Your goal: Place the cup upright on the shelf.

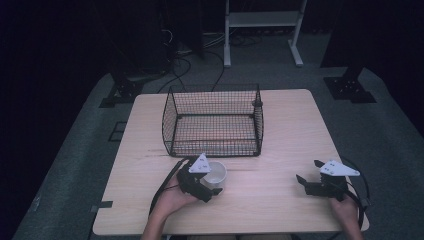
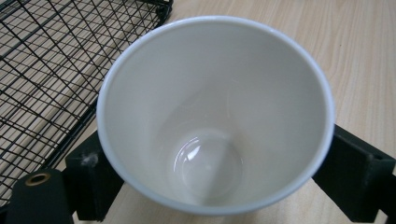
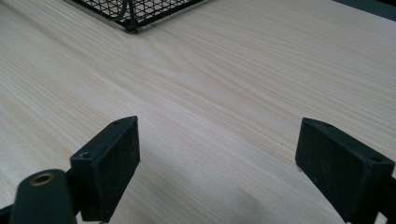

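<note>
Gripping: left tool point(image 1: 208, 185) pinches cup point(image 2: 215, 112) by its walls.
Basket point(image 1: 212, 120): just beyond cup, toward table's far edge.
Right tool point(image 1: 306, 175): spread, empty, near right edge.

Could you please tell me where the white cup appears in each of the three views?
High view: the white cup sits below centre, at the left gripper.
Left gripper view: it sits between the jaws, seen from above.
Right gripper view: not in it.
Shared landmark: the wire basket, top left in both gripper views.
</note>
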Available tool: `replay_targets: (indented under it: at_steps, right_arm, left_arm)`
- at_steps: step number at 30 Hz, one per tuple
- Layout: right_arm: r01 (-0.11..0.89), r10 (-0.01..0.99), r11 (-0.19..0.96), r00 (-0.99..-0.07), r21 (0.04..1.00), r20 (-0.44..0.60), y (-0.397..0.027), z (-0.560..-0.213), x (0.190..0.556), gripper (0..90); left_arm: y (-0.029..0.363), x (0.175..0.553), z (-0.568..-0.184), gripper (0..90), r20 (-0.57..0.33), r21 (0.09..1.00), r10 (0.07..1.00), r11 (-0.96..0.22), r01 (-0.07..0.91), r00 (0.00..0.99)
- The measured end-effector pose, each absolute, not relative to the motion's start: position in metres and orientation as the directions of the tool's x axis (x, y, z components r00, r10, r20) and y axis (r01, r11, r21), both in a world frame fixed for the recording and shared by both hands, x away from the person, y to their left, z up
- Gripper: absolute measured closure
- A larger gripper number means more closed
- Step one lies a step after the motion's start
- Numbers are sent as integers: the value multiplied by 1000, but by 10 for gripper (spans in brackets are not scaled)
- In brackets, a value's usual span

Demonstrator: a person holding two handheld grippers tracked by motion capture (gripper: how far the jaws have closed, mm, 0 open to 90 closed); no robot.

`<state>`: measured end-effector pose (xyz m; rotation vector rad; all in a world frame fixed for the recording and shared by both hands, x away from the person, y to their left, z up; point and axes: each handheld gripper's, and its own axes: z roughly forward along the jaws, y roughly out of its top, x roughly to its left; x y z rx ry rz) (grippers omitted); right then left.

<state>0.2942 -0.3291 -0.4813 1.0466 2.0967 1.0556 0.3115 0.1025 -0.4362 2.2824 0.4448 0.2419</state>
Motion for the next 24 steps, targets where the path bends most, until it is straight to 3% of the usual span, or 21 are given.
replay_targets:
  at_steps: [5,7,24]
  right_arm:
    - [390,835,379,-535,839,-129,-330,-481,294,131]
    - [389,835,380,-535,839,-130,-330,-481,294,131]
    - [388,838,375,-530,842,-129,-330,-481,294,131]
  left_arm:
    - [102,316,-440,137,16,711,399,-649,271,917]
    - [103,317,-441,205,6,716,395,-643,272,919]
    - [99,316,-431,214,2,728,388,-632,265,922]
